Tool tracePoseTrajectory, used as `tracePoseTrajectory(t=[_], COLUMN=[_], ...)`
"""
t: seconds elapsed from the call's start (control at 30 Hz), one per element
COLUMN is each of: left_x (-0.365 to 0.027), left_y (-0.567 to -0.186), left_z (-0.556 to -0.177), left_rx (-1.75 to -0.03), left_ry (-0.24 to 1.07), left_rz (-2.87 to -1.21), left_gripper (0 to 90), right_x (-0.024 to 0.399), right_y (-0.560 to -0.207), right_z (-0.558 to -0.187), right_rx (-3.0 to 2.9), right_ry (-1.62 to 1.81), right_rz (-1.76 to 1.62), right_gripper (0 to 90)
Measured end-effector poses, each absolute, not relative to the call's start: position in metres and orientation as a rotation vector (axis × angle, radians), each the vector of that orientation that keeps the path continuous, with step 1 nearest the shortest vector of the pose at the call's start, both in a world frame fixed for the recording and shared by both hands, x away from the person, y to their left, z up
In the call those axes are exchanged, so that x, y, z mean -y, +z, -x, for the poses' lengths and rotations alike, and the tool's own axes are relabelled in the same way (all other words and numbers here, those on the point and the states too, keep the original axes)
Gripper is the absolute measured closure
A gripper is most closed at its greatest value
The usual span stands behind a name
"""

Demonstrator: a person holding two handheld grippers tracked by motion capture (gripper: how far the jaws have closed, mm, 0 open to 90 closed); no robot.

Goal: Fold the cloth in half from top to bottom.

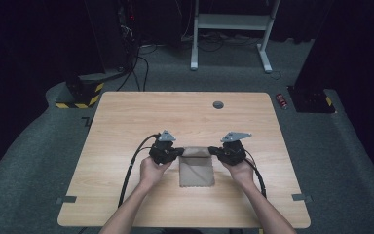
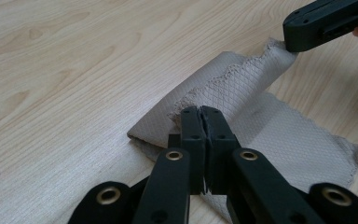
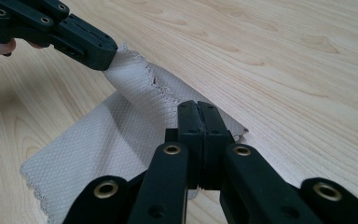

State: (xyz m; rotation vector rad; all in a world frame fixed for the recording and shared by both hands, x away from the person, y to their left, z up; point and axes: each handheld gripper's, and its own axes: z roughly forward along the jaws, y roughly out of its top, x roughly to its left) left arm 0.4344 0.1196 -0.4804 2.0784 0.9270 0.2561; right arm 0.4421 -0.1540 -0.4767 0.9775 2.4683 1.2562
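A beige cloth (image 1: 196,170) with a diamond weave lies on the wooden table (image 1: 126,117), near its front middle. Its far edge is lifted and curls back over the flat part. My left gripper (image 1: 180,152) is shut on the cloth's far left corner, and my right gripper (image 1: 213,151) is shut on the far right corner. In the left gripper view the closed jaws (image 2: 200,112) pinch the scalloped edge of the cloth (image 2: 242,88), with the right gripper (image 2: 291,44) holding the other end. In the right gripper view my jaws (image 3: 197,106) clamp the cloth (image 3: 121,135), and the left gripper (image 3: 105,56) grips farther off.
A grey round grommet (image 1: 217,104) sits in the table's far side. Bits of grey tape (image 1: 66,199) mark the front corners. On the carpet beyond stand a white desk frame (image 1: 231,22), a striped yellow-black base (image 1: 80,95) and a small red object (image 1: 282,101).
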Motion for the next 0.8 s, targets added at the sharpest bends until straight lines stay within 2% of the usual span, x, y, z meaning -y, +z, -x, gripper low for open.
tracePoseTrajectory(t=[0.8], left_x=[-0.119], left_y=[-0.485], left_z=[-0.418], left_rx=[-0.924], left_ry=[0.242], left_rz=[-2.052], left_gripper=[87.6], right_x=[0.161], right_y=[-0.478], right_z=[-0.43], right_rx=[-2.476], right_ry=[1.297], right_rz=[-0.97], right_gripper=[89.4])
